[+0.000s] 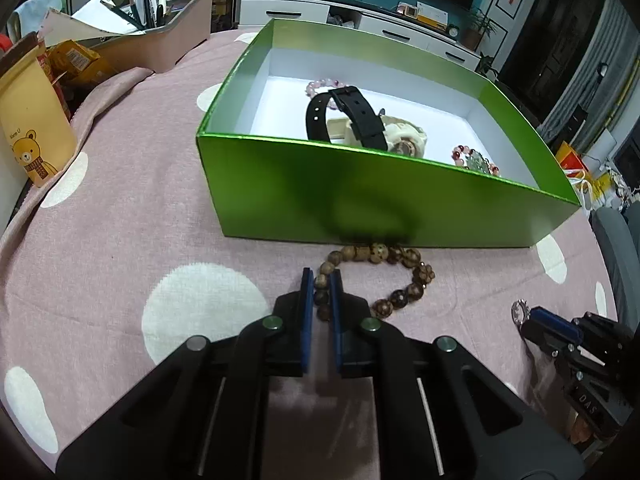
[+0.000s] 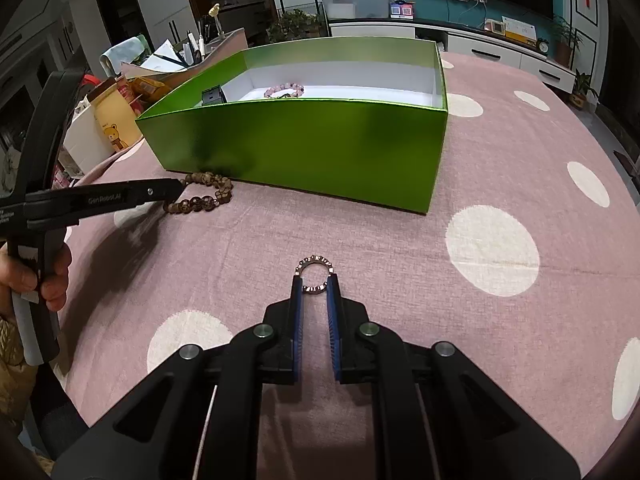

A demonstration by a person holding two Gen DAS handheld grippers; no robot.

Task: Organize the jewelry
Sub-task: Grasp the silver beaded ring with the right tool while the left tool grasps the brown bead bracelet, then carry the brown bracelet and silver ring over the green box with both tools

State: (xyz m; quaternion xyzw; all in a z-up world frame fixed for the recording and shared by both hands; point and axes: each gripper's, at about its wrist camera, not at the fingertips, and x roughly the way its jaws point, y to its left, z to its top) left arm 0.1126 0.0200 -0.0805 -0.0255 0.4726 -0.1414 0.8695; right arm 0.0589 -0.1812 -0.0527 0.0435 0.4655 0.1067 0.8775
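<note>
A green box [image 1: 360, 196] [image 2: 304, 148] with a white inside holds a black watch [image 1: 352, 116], a cream watch [image 1: 404, 136], a pink bead bracelet [image 1: 320, 85] [image 2: 285, 90] and a red bead bracelet [image 1: 474, 158]. A brown wooden bead bracelet [image 1: 384, 276] [image 2: 208, 194] lies on the cloth against the box's near wall. My left gripper [image 1: 322, 280] is shut on its left side. My right gripper [image 2: 314, 280] is shut on a small sparkly ring [image 2: 314, 276] [image 1: 520, 312] that rests on the cloth.
The table has a pink cloth with white dots [image 2: 492, 250]. At the far left stand a yellow bear cup [image 1: 32, 132], snack packets [image 1: 78, 58] and a desk organiser with pens [image 1: 160, 36]. The right gripper also shows in the left wrist view [image 1: 568, 340].
</note>
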